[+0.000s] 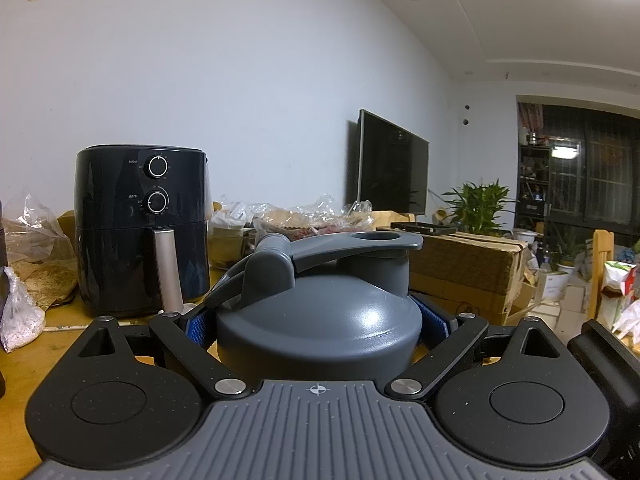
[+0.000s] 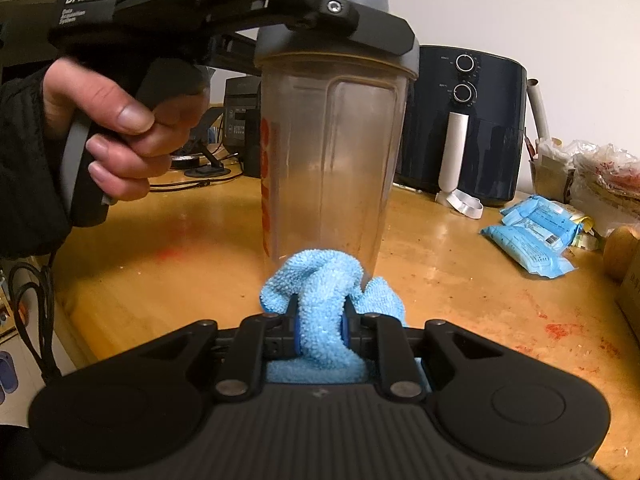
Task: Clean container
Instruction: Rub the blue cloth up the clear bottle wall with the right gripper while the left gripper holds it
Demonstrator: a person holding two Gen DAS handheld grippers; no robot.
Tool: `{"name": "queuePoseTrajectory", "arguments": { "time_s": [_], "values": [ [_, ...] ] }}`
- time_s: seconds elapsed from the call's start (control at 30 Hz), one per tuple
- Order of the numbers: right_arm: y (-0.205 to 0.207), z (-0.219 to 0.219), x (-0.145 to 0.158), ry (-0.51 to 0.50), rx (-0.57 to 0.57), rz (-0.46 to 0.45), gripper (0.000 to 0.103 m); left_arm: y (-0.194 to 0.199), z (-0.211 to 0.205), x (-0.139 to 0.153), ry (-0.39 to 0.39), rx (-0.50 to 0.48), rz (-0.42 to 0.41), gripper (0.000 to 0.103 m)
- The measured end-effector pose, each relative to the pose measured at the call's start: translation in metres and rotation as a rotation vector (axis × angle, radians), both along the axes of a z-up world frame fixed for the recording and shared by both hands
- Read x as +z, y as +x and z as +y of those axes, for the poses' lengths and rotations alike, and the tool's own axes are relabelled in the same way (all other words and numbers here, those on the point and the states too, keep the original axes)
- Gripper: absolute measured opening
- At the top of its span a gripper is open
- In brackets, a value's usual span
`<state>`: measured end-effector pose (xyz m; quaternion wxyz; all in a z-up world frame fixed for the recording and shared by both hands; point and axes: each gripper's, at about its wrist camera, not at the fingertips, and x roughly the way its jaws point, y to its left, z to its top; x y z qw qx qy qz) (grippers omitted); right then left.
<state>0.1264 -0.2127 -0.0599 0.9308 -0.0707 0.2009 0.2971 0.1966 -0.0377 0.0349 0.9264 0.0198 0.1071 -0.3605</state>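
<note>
Standing upright on the wooden table, the shaker bottle has its long axis vertical, with the grey lid at the top and the clear body below. The flip cap on the lid lies almost level and points to the right in the left wrist view. The left gripper is clamped on the lid from both sides, its blue pads pressing on the rim. A hand holds this gripper by its handle.

The right gripper has its jaws closed tight on a light blue cloth, which bunches up between them. The cloth is low in front of the bottle, near its base; it seems to touch the wall there, but the view does not let me be sure.

On the left gripper body I can read "GenRobot.AI" and "DAS" in white. Red letters run down the side of the bottle, but they are too blurred to read. Behind the bottle stands a black air fryer with two dials, and blue packets lie on the table at the right.
</note>
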Motion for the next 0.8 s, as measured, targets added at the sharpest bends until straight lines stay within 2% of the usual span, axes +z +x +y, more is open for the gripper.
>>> {"name": "queuePoseTrajectory", "arguments": {
  "time_s": [0.3,0.5,0.7,0.8],
  "values": [
    [-0.001,-0.003,0.006,0.035,-0.004,-0.001,0.013,-0.001,0.000,-0.001,-0.001,0.006,-0.003,0.096],
    [-0.009,-0.006,0.030,0.094,-0.018,-0.060,0.013,-0.001,0.000,-0.002,-0.003,0.008,-0.004,0.096],
    [-0.014,-0.007,0.052,0.110,-0.017,-0.123,0.013,-0.002,-0.001,-0.001,0.001,0.010,-0.005,0.096],
    [-0.017,-0.008,0.063,0.120,-0.019,-0.151,0.013,-0.004,-0.005,-0.002,0.040,0.016,-0.026,0.096]
  ]
}}
